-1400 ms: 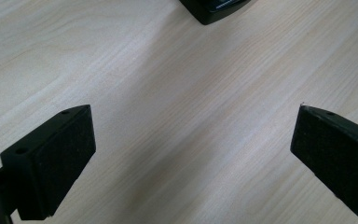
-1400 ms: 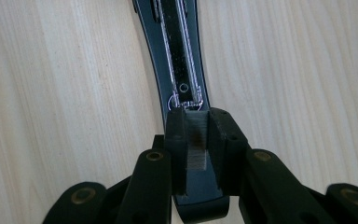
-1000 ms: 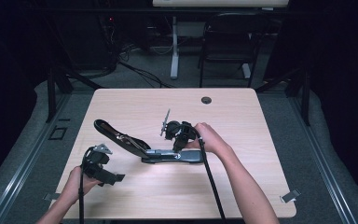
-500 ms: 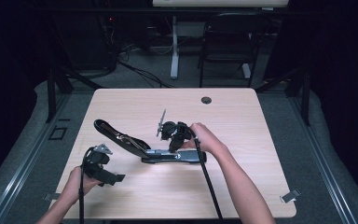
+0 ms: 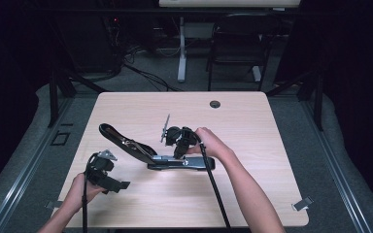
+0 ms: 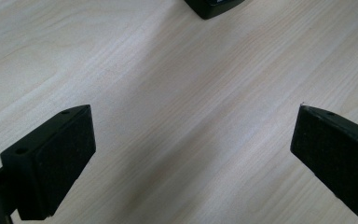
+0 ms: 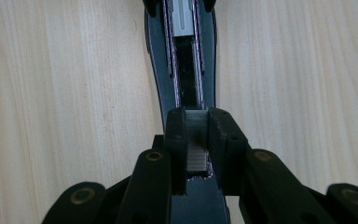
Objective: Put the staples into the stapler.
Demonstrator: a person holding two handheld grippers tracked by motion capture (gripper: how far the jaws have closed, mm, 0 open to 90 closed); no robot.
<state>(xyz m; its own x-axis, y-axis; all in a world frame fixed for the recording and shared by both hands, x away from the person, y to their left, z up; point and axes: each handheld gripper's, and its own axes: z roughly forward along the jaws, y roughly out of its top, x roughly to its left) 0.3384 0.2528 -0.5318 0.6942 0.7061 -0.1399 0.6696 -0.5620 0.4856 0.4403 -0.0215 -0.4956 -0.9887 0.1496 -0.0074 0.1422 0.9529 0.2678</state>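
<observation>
— While we look along our right gripper (image 7: 196, 154), what sits between its jaws?

— A strip of staples (image 7: 196, 156), pinched between the narrow jaws, right over the open stapler (image 7: 186, 70). The stapler's channel runs straight ahead of the jaws, its base flat on the tabletop (image 7: 65, 93).

— And our left gripper (image 6: 191, 154)?

— Its jaws stand wide with nothing between them, just bare wood below; a dark corner of the stapler lies ahead of them, well apart.

— Can we read any brand or label?

— No, we can't make out any writing on the stapler or the staples; any marks are too small to tell.
</observation>
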